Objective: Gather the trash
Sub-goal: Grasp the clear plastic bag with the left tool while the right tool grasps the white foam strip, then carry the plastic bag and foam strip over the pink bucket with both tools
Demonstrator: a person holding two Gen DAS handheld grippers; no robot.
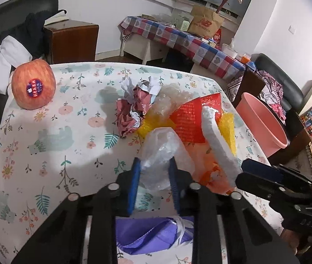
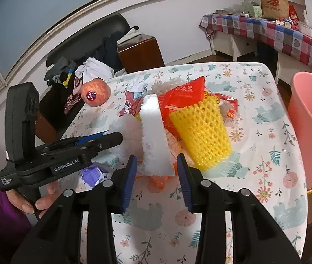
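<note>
A pile of trash lies on the flowered tablecloth (image 1: 45, 145): crumpled paper (image 1: 133, 107), a red packet (image 1: 191, 118), a yellow foam net (image 2: 202, 134) and orange plastic (image 1: 211, 176). My left gripper (image 1: 154, 171) is shut on a clear plastic bag (image 1: 162, 149) at the near side of the pile. My right gripper (image 2: 157, 176) is shut on the lower end of a white foam strip (image 2: 153, 136), which leans up over the pile. From the right wrist camera, the left gripper (image 2: 111, 136) shows at the left, reaching into the pile.
A pink bin (image 1: 263, 123) stands off the table's right edge. An apple (image 1: 33, 84) with a sticker sits at the far left corner. A purple face mask (image 1: 151, 235) lies under the left gripper. A hand in a purple sleeve (image 2: 43, 198) holds the left gripper.
</note>
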